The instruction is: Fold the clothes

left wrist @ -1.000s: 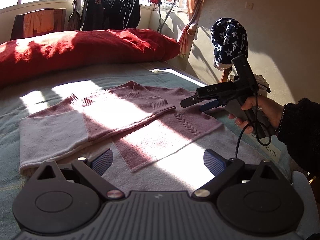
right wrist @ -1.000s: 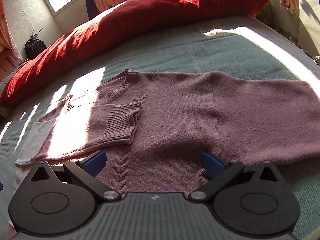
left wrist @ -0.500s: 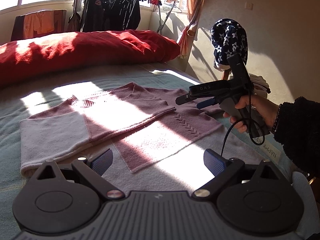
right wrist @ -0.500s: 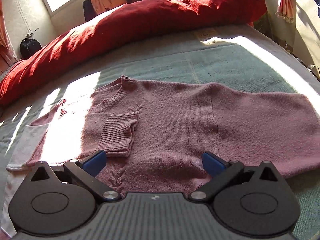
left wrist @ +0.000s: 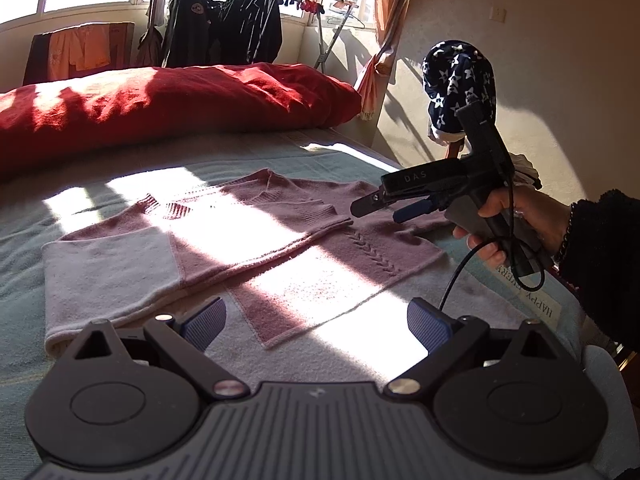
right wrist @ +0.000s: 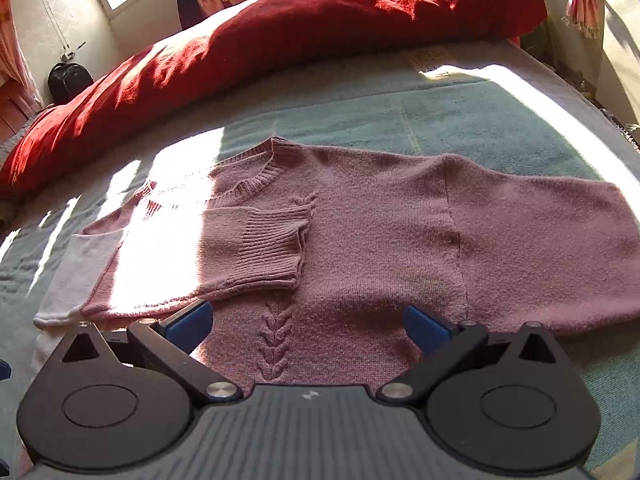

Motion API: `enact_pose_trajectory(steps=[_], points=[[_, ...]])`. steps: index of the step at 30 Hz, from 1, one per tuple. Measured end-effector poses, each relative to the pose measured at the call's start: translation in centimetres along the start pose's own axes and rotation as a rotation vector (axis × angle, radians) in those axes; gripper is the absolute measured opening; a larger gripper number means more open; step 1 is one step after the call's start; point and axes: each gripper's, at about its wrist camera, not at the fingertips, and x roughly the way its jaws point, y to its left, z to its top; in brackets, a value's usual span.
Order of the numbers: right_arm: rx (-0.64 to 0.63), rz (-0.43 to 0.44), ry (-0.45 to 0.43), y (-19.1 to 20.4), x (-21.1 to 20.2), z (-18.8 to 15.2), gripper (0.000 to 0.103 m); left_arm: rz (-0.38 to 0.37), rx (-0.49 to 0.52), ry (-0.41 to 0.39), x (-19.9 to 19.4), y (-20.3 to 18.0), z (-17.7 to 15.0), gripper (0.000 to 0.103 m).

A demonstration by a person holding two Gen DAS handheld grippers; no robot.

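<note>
A pink knitted sweater (right wrist: pixel 360 240) lies flat on the bed, one sleeve folded across its chest with the ribbed cuff (right wrist: pixel 272 248) near the middle; the other sleeve (right wrist: pixel 540 248) stretches out to the right. From the left wrist view the sweater (left wrist: pixel 248 240) has a sunlit hem and a pale lower part. My left gripper (left wrist: pixel 316 320) is open above the near hem, empty. Over the sweater's lower front my right gripper (right wrist: pixel 308 324) stands open with nothing between its fingers; in the left wrist view this right gripper (left wrist: pixel 384 208), held by a hand, hovers above the sweater's right side.
A long red pillow (right wrist: pixel 280 40) lies along the head of the green-blanketed bed (right wrist: pixel 440 112). A clothes rack with dark garments (left wrist: pixel 224 36) stands by the window. A star-patterned cloth (left wrist: pixel 460 80) hangs on a chair at the bed's right edge.
The right gripper has lifted and drawn back a little from the sweater, so more of the garment shows in its view. The left gripper has stayed still.
</note>
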Motion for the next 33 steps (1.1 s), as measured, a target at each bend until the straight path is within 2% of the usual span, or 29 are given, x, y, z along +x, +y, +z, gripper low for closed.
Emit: enact_pose_trajectory(steps=[3,5,9,12,19,24,30,33], points=[[0.025,0.035,0.022,0.4,1.7,0.1,0.103,-0.001,0.003,-0.002,0.0,0.0,0.1,0.097],[0.007,0.005,0.068,0.5,2.9,-0.9,0.103,0.004,-0.001,-0.002,-0.1,0.1,0.1,0.097],[-0.053,-0.056,0.091,1.4,1.7,-3.0,0.103,0.012,-0.008,-0.016,-0.5,0.4,0.3,0.097],[-0.092,-0.066,0.173,1.8,0.3,-3.9,0.103,0.008,-0.01,-0.028,-1.0,0.4,0.3,0.097],[-0.008,-0.065,0.115,-1.2,0.8,-0.8,0.103,0.007,-0.003,-0.04,-1.5,0.4,0.4,0.097],[0.056,-0.064,0.068,-3.5,1.3,1.5,0.103,0.0,-0.005,-0.019,-0.6,0.5,0.3,0.097],[-0.013,-0.013,0.052,-4.5,0.7,0.0,0.103,0.01,-0.009,0.003,0.1,0.6,0.1,0.097],[0.005,-0.119,0.094,-5.1,-0.5,0.0,0.103,0.012,-0.002,-0.001,-0.1,0.3,0.1,0.097]])
